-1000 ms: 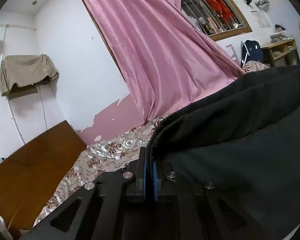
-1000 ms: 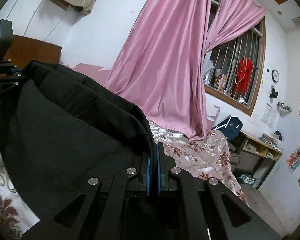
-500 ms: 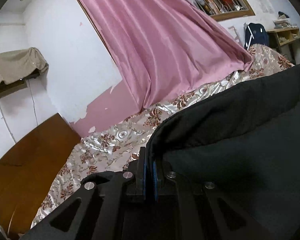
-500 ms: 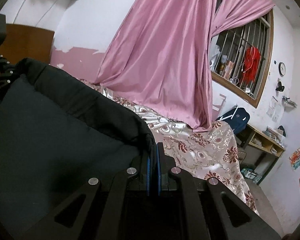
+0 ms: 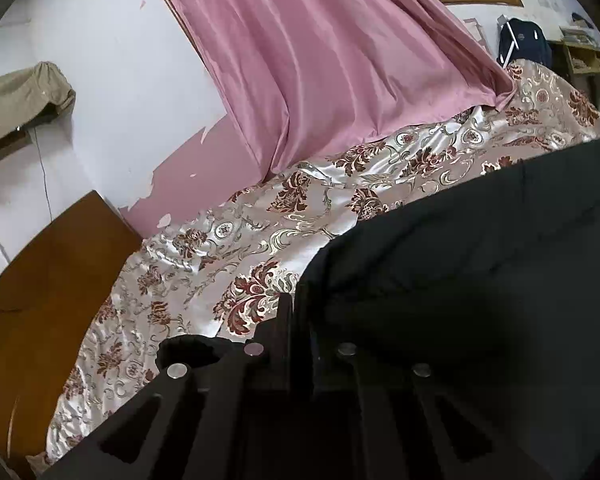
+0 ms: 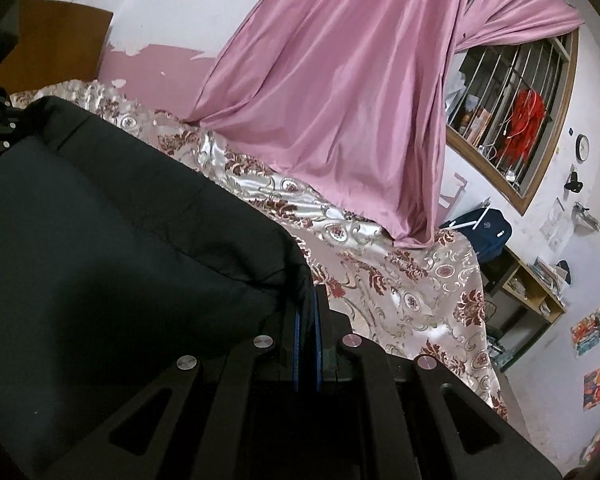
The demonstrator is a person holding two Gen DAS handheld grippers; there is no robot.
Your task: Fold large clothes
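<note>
Black garment [image 5: 480, 280], thick and matte with a padded, rolled hem, fills the lower right of the left wrist view, stretched above the bed's glossy floral bedspread [image 5: 260, 240]. The left gripper [image 5: 302, 320] tilts downward, its jaws beginning to part with the hem's corner still pinched between them. A satin pink curtain [image 5: 320, 60] hangs behind.

From the right wrist view, the same garment [image 6: 100, 240] spans the left side above the bedspread [image 6: 400, 280], near its far edge. The right gripper [image 6: 307, 320] is clamped on the hem's other corner between blue pads [image 6: 297, 344], angled downward.
</note>
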